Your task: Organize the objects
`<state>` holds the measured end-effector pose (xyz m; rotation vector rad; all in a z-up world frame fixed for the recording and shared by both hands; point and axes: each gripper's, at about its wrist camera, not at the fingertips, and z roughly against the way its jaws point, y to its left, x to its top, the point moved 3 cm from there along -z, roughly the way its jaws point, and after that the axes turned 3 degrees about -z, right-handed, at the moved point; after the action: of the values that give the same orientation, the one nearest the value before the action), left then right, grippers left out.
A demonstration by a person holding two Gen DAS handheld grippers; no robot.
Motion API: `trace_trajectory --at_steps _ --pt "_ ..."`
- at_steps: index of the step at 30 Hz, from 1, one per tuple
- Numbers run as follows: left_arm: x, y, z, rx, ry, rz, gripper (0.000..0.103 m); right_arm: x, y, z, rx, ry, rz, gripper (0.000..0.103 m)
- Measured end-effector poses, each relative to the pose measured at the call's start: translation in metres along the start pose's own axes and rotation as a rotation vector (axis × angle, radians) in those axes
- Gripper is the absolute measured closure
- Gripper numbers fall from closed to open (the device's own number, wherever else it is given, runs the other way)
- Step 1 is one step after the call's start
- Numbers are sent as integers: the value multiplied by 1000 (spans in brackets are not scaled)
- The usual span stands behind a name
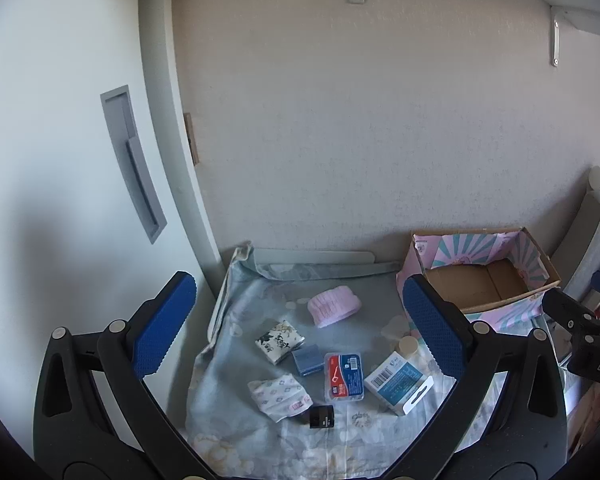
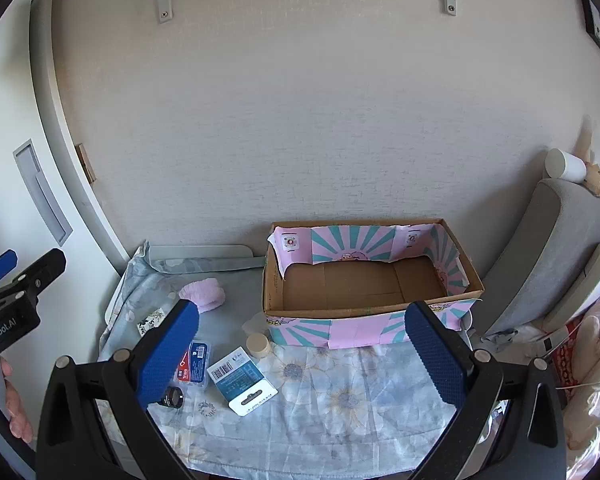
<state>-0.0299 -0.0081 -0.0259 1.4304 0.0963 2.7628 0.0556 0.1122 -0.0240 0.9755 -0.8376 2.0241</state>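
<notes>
Both the left gripper (image 1: pixel 300 320) and the right gripper (image 2: pixel 304 344) hover spread wide, holding nothing. Small packets lie on the floral-clothed worktop (image 2: pixel 340 420) beside an open pink-and-teal cardboard box (image 2: pixel 364 288).

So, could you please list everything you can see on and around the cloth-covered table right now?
cardboard box: 1, pink and teal outside, brown inside, nothing in it, back right of the table
floral cloth: 1, pale blue, covering the table
pink roll: 1, pink, back centre of the cloth
tissue packs: 2, white patterned, left side of the cloth
small blue box: 1, blue, centre
floss pick case: 1, clear with a red and blue label, centre
carded package: 1, white and blue, right of the case
small jar: 1, cream, in front of the box
small black item: 1, black, near edge
left gripper: 1, black with blue pads, open, holding nothing
right gripper: 1, same colours, open, holding nothing
</notes>
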Motion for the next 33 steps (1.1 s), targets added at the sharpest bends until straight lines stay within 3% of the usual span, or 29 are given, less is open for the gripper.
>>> trace_trajectory --at_steps 7,33 --pt "1 3 -4 24 -15 -12 0 0 1 -4 0 -1 -3 0" --pt "-5 13 -6 -29 5 21 0 3 4 -5 -41 -27 -24 0"
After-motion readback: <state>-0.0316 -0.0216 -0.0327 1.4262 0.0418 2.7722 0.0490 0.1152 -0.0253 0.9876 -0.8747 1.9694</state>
